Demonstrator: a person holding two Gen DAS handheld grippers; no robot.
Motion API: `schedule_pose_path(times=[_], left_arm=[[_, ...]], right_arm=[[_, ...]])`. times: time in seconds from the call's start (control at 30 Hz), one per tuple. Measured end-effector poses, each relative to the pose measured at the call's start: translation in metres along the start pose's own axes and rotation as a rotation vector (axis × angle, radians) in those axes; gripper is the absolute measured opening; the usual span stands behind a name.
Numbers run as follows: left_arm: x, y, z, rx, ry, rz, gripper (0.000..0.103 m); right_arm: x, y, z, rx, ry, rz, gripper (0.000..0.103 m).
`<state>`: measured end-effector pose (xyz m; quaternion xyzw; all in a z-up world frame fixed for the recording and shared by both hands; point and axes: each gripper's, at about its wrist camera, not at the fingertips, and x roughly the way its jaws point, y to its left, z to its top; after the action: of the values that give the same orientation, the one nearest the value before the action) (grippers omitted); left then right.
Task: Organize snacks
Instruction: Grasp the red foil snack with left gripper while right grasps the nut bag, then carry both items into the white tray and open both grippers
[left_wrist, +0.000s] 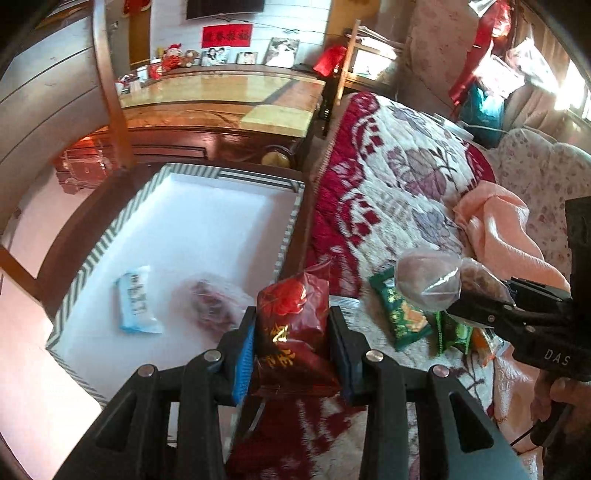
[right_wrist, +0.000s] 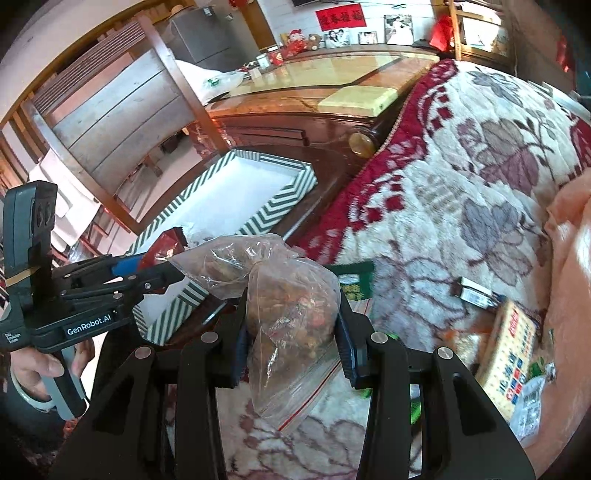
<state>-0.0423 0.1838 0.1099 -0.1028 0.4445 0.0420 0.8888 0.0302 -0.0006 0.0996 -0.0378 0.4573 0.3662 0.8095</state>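
Note:
My left gripper (left_wrist: 293, 343) is shut on a dark red snack packet (left_wrist: 291, 332) with gold print, held above the near right edge of the striped box (left_wrist: 77, 284). The box holds a light blue packet (left_wrist: 138, 301) and a clear bag of reddish snacks (left_wrist: 212, 301). My right gripper (right_wrist: 291, 343) is shut on a clear plastic bag of brown snacks (right_wrist: 291, 306), held above the bed; it also shows in the left wrist view (left_wrist: 430, 282). Green snack packets (left_wrist: 400, 314) lie on the blanket below it. The left gripper (right_wrist: 162, 273) shows at the left of the right wrist view.
The striped box (right_wrist: 284, 201) stands on a dark wooden stool beside the bed's floral blanket (left_wrist: 402, 177). A cracker box (right_wrist: 511, 347), small packets and a peach blanket (left_wrist: 498, 229) lie at the right. A wooden cabinet (left_wrist: 221, 107) and chair (right_wrist: 110, 110) stand behind.

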Motion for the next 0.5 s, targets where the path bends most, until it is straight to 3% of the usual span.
schedule_pose_path(times=[0.5], left_arm=[[-0.007, 0.06, -0.001, -0.075, -0.009, 0.076, 0.039]], right_arm=[[0.027, 0.052, 0.028, -0.097, 0.041, 0.027, 0.039]])
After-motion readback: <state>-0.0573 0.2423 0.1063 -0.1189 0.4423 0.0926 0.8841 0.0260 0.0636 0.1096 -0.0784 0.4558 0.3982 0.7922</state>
